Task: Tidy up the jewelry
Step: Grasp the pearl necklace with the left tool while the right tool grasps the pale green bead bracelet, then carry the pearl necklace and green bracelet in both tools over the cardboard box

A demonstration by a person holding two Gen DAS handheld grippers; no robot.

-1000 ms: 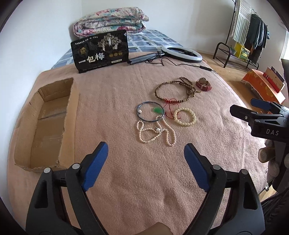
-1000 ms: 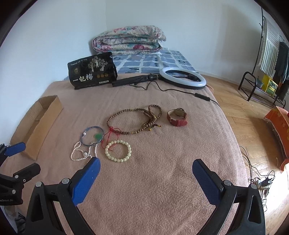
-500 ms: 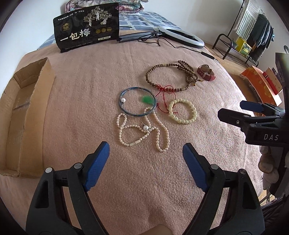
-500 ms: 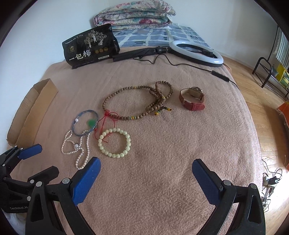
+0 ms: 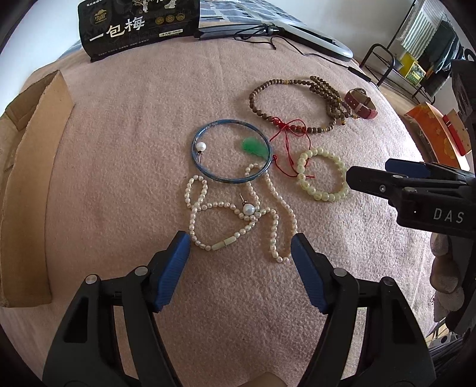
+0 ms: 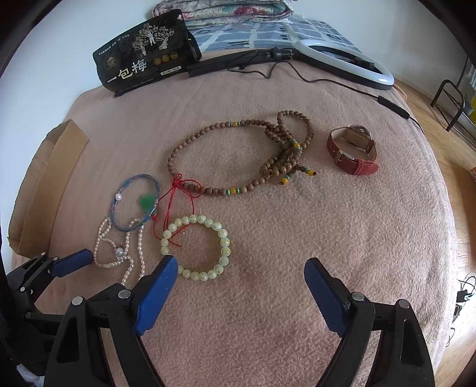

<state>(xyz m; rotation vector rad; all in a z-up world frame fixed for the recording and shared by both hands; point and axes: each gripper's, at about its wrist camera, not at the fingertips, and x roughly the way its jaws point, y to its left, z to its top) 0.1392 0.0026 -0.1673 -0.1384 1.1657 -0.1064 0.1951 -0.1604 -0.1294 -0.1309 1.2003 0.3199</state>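
Cardboard box (image 5: 28,166) at far L edge of pink blanket (image 5: 134,134), open top. Only outer wall + flaps visible in both views; interior hidden, contents can't be determined. All jewelry lies on blanket, outside box, well apart from it.

Jewelry cluster, mid-blanket:
- pearl necklace (image 5: 238,214): loose coil, nearest L gripper; one loop passes under blue bangle (image 5: 232,151).
- pearl stud (image 5: 248,208) resting on necklace; 2nd pearl stud (image 5: 201,146) at bangle's L rim.
- green pendant (image 5: 254,146) inside bangle, on red cord (image 5: 287,140) running to wooden bead mala (image 6: 238,154).
- pale green bead bracelet (image 6: 196,247): R of bangle, red cord end lies across its rim.
- red-strap watch (image 6: 352,148): furthest R, on its side, just beside mala's bunched end.

L gripper (image 5: 240,245): jaws spread wide, nothing held, tips flanking near end of pearl necklace. R gripper (image 6: 239,271): jaws spread wide, nothing held, L pad at bracelet's near edge.

View diffs: L wrist shows orange box (image 5: 431,131) + clothes rack (image 5: 416,59) off bed, R side. R wrist shows ring light (image 6: 345,59) full w/ cable, black pouch (image 6: 142,59) whole, folded quilt (image 6: 220,9); mala's yellow/teal accent beads clear only here.
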